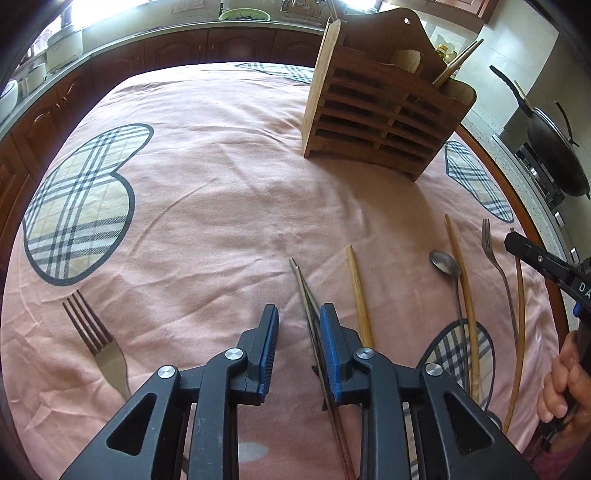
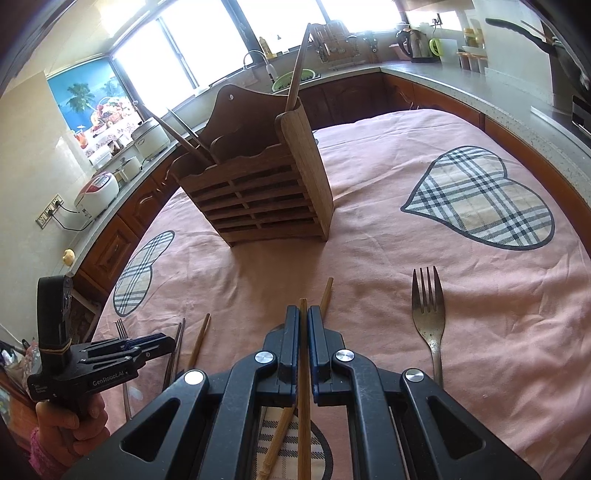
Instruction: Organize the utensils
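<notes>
A slatted wooden utensil holder (image 1: 380, 107) stands on the pink cloth, with chopsticks in it; it also shows in the right wrist view (image 2: 258, 192). My left gripper (image 1: 299, 317) is open above a pair of dark chopsticks (image 1: 306, 291). Beside it lie a wooden chopstick (image 1: 358, 291), a spoon (image 1: 445, 262), a long wooden chopstick (image 1: 461, 280), a thin fork (image 1: 495, 254) and a broad fork (image 1: 98, 343). My right gripper (image 2: 303, 321) is shut on a wooden chopstick (image 2: 303, 387), just above the cloth. A large fork (image 2: 428, 314) lies to its right.
The table is covered by a pink cloth with plaid hearts (image 2: 480, 199). Kitchen counters (image 1: 147, 33) ring the table, with rice cookers (image 2: 147, 138) and a kettle (image 2: 413, 44). A wok (image 1: 554, 147) sits on the stove at the right.
</notes>
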`<state>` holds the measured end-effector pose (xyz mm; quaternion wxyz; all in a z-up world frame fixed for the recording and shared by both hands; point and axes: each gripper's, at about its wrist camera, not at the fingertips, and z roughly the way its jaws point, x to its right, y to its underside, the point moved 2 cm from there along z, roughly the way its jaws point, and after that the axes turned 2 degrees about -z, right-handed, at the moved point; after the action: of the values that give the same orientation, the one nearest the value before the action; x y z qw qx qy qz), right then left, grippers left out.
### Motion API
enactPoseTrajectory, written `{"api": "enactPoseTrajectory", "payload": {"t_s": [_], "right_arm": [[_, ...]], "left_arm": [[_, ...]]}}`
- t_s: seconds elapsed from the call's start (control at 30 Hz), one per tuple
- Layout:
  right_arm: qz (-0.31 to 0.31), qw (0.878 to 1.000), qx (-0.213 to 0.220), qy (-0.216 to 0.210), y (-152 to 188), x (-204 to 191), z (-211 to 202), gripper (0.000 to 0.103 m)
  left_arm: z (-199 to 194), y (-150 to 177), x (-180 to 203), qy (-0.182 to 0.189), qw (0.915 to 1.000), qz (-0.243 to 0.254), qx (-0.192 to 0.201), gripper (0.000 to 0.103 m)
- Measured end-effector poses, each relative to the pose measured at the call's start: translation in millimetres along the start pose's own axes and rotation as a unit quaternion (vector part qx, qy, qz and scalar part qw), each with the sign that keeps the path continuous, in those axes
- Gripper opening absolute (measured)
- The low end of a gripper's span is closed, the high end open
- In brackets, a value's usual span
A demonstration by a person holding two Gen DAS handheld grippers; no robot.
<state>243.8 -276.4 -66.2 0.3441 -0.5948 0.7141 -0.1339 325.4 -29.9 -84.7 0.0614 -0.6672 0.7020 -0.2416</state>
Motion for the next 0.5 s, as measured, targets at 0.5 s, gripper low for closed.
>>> {"api": "enactPoseTrajectory", "payload": {"t_s": [0.5], "right_arm": [[0.004,1.000,-0.001,-0.001,0,2,1,0.004]], "left_arm": [[6,7,14,-0.034,0.9984,0.046,-0.004,0.015]]}}
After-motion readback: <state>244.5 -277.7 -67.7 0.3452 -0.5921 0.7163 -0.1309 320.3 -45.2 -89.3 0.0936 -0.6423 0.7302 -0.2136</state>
